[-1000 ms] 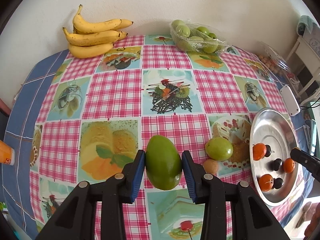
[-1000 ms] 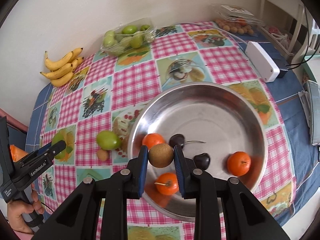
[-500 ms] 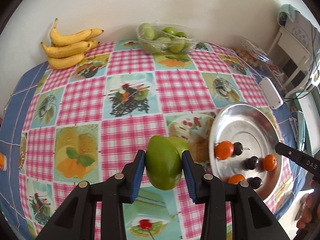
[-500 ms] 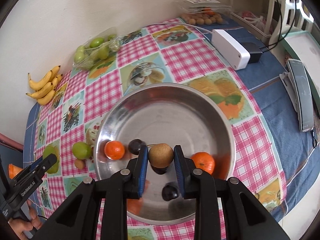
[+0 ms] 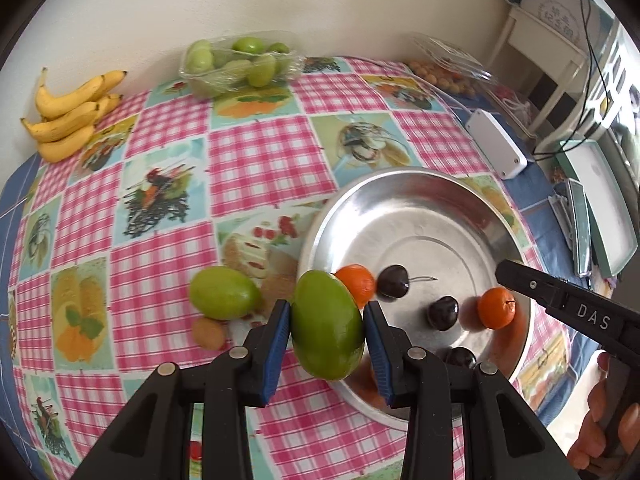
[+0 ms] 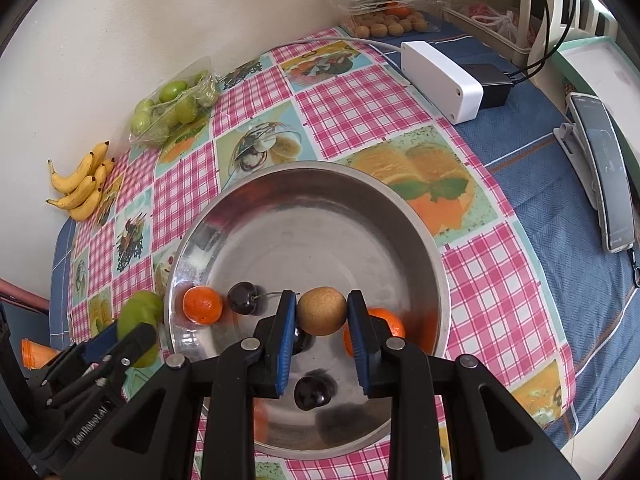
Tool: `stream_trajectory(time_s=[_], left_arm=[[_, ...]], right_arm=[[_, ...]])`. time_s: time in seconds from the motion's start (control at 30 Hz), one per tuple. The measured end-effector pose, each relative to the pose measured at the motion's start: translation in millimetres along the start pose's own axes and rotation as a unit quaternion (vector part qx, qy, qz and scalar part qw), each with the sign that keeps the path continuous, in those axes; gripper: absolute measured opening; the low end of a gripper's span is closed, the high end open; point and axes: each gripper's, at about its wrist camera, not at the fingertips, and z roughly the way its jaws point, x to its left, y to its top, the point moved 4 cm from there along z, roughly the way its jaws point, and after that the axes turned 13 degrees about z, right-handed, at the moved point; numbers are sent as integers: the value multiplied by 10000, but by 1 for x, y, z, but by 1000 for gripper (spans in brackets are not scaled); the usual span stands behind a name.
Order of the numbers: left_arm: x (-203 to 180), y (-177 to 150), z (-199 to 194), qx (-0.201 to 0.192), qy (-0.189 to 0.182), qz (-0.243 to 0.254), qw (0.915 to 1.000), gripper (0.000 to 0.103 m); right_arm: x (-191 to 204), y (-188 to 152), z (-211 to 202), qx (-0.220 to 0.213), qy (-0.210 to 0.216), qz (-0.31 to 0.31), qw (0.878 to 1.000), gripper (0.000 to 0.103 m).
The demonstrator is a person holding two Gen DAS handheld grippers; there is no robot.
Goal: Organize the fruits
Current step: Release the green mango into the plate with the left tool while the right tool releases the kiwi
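Left gripper (image 5: 326,330): its blue pads pinch a green mango (image 5: 327,326), held in the air over the near-left rim of the steel bowl (image 5: 420,200).
Right gripper (image 6: 322,314): clamped on a round brown fruit (image 6: 322,311), held above the near part of the bowl's floor.
Bowl contents: two orange tangerines (image 5: 357,284) (image 5: 496,307) and three dark cherries (image 5: 394,281) lie in the near half; the far half is bare metal.
Tablecloth (image 5: 248,160): a second green fruit (image 5: 224,298) lies just left of the bowl, with a small brown fruit (image 5: 208,333) just beside it.
Far edge: a banana bunch (image 5: 70,118) sits at the far-left corner by the wall; a clear tray of green fruits (image 5: 236,62) stands along the far edge.
Right side: a white box (image 6: 440,76) rests on the blue cloth.
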Motion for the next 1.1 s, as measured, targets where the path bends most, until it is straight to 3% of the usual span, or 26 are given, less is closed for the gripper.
stream_trajectory(time_s=[0.43,0.77,0.9,1.03,1.1], left_arm=[[-19,-5,28,320,-38,53,9995,40],[-18,0,22,235,6,106,9997,41],[-15,1,15,175,1,82,9998,42],[-9,2,6,76,-14,-18,10000,42],[-3,3,1,20,-1,-117,9999,52]], right_arm=[[14,-4,18,121,-57,-334,9994,27],[16,-5,27,194,-159,-374,9990,27],[16,-3,25,162,-107,-319,9993,42],[15,-3,21,132,-79,-288,9995,42],[16,-4,18,91,-86,-297,9995,44]])
